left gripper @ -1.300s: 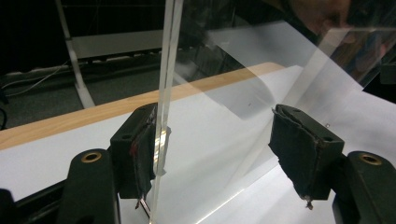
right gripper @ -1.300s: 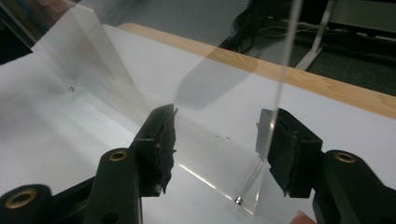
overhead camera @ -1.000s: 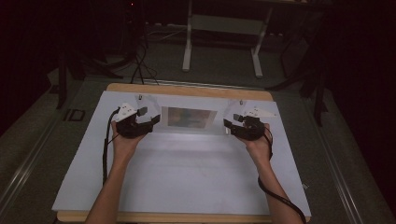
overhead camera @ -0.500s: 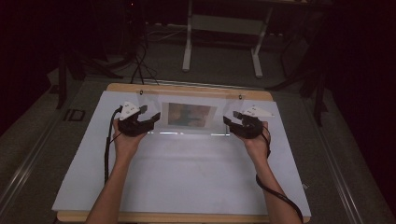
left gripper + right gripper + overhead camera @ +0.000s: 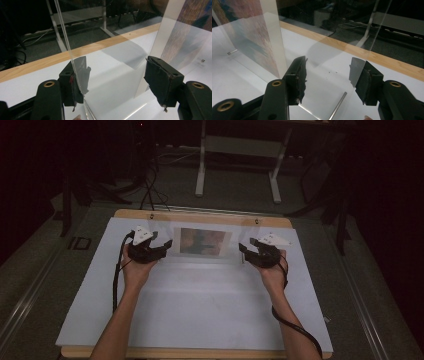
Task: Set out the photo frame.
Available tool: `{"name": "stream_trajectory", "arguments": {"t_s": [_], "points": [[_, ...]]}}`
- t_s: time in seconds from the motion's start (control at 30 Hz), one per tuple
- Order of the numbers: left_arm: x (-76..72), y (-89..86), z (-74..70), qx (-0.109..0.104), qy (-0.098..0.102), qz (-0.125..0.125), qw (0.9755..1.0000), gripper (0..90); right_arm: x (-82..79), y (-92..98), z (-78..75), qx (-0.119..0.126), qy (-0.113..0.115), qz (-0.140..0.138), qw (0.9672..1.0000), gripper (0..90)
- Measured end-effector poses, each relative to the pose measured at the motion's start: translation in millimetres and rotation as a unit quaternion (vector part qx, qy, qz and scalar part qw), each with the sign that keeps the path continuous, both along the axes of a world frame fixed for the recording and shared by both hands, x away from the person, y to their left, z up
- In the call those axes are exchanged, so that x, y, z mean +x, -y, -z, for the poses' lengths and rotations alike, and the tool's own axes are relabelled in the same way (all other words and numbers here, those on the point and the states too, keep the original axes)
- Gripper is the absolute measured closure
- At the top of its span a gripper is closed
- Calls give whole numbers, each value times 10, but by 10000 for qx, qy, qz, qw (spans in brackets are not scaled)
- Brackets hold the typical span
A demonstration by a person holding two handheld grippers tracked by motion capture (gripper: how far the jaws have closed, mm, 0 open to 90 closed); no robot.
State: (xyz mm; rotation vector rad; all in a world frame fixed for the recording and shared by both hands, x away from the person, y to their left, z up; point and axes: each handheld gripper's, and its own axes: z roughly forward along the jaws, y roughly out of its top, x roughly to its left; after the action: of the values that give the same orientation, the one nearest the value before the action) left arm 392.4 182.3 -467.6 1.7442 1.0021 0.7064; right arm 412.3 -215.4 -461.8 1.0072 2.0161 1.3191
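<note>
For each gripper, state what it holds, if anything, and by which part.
Neither grips: both sets of jaws stand open. The left gripper and right gripper straddle the side edges of the clear picture frame.

Left gripper point(image 5: 117, 82) with jaws parted around the edge of a clear acrylic panel point(image 5: 112, 37), upright above the white table point(image 5: 30, 82); panel edge beside one jaw.

A clear acrylic picture frame point(image 5: 202, 245) stands upright on the far half of the table point(image 5: 200, 320), with a printed picture point(image 5: 202, 241) in its middle. The left gripper point(image 5: 159, 247) sits at the frame's left end and the right gripper point(image 5: 246, 252) at its right end. A small metal pin point(image 5: 338, 106) lies on the table near the right end, and a desk frame point(image 5: 240, 150) stands on the floor beyond the far edge.
</note>
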Motion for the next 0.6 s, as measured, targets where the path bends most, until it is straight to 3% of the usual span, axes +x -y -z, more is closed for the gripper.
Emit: {"name": "stream_trajectory", "arguments": {"t_s": [0.6], "points": [[-64, 44, -102, -153, -230, 78, 9996, 339, -120, 72, -121, 51, -30, 1, 10000, 472]]}}
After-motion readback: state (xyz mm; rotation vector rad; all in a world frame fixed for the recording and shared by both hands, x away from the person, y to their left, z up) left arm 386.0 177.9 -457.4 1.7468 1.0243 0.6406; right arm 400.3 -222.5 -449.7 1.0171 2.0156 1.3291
